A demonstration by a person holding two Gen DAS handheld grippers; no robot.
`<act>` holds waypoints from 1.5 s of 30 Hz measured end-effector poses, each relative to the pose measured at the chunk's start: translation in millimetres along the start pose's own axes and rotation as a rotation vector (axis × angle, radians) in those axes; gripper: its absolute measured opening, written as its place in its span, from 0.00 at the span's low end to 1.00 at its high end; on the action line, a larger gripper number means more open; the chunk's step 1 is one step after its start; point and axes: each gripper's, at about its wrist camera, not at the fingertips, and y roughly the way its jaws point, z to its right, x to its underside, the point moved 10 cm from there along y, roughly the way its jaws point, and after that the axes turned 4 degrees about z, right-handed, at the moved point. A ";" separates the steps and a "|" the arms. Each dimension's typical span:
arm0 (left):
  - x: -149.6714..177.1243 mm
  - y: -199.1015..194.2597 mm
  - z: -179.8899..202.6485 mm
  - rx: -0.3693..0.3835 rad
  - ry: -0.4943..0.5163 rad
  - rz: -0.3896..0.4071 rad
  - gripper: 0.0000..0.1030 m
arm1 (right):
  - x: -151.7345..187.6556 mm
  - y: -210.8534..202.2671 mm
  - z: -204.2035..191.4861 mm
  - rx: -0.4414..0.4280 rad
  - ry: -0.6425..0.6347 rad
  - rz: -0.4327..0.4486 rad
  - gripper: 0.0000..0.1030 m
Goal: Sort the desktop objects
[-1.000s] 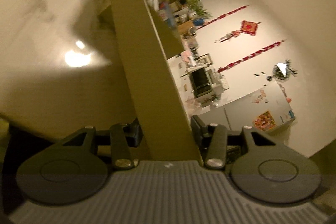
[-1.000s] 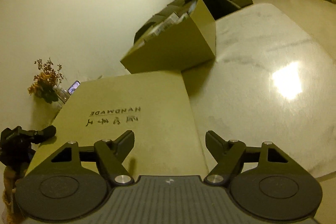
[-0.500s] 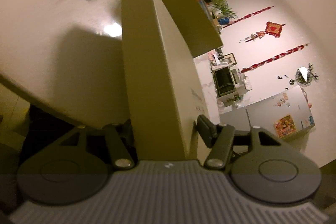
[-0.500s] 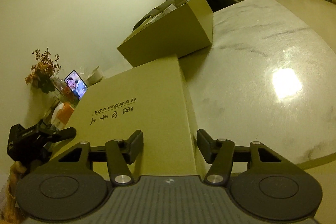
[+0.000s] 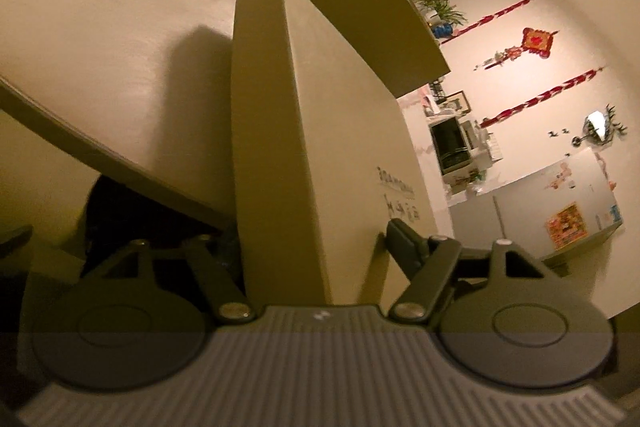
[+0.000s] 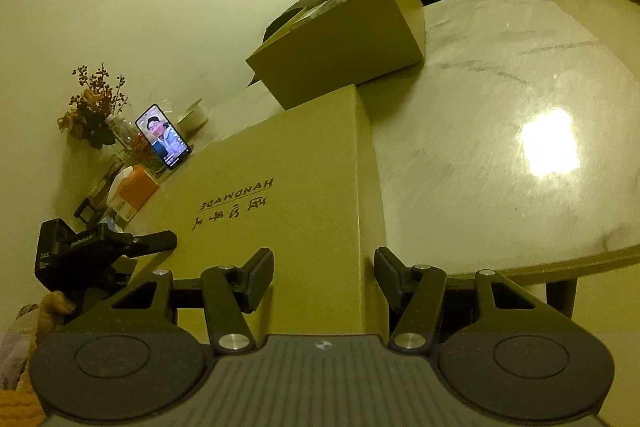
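A flat tan box printed HANDMADE [image 6: 288, 163] lies on the marble table [image 6: 500, 87], its near end over the table's edge. My right gripper [image 6: 324, 263] is at the box's near right corner. One of its fingers hovers over the lid, the other stands beside the side wall, and neither pad presses. In the left wrist view, rolled on its side, the box [image 5: 320, 147] sits between the opening jaws of my left gripper [image 5: 312, 235]. The finger [image 5: 400, 235] on the printed side stands just off the lid, and the other is hidden in shadow below.
An open brown carton [image 6: 352, 39] with items inside stands right behind the flat box. To the left are a lit phone [image 6: 162, 137], dried flowers [image 6: 94, 103], an orange tissue box [image 6: 134, 193] and a bowl [image 6: 194, 115]. A hand [image 6: 52, 303] holds the left gripper.
The box came down from a raised, tilted hold to lie on the table. The left jaws spread off it. The right jaws narrowed and shifted to the box's right corner.
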 end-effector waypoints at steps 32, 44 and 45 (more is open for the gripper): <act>32.8 -28.3 -29.8 0.188 -0.057 0.078 0.59 | 15.2 25.7 34.4 -0.270 0.358 -0.031 0.58; 10.6 -51.5 17.6 0.245 0.019 0.190 0.58 | -13.6 -9.4 4.5 -0.292 0.318 0.084 0.58; 7.7 -52.0 21.9 0.249 0.025 0.194 0.58 | -17.6 -11.9 2.2 -0.293 0.318 0.094 0.58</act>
